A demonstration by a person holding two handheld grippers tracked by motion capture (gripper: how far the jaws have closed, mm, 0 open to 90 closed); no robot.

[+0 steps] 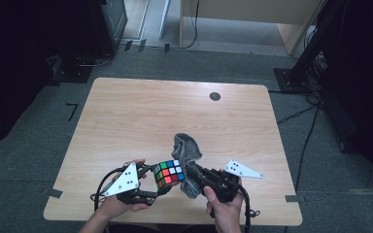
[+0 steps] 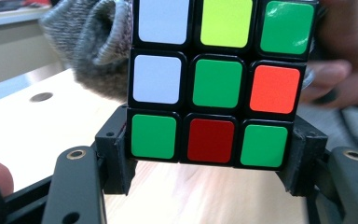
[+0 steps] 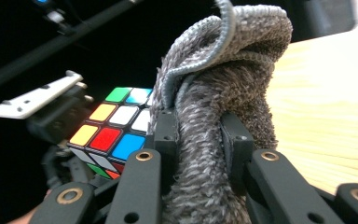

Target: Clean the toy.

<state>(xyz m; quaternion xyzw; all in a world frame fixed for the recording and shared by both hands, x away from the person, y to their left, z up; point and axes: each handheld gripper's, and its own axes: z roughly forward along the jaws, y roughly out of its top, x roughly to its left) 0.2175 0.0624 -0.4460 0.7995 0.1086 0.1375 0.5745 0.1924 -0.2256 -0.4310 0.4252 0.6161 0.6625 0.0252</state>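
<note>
A scrambled puzzle cube [image 1: 169, 175] is held just above the near edge of the wooden table [image 1: 141, 111]. My left gripper [image 1: 159, 184] is shut on it; in the left gripper view the cube [image 2: 216, 81] sits between the two pads [image 2: 115, 149], gripped at its bottom row. A grey fuzzy cloth [image 1: 186, 155] rises to the right of the cube and touches it. My right gripper [image 1: 190, 174] is shut on the cloth [image 3: 214, 121], which bunches up between its jaws. The cube [image 3: 114, 130] lies to the left of that cloth in the right gripper view.
A small dark round hole [image 1: 215, 96] marks the table's far right part. Cables [image 1: 306, 111] run over the grey floor to the right, and dark stands flank the table at both back corners.
</note>
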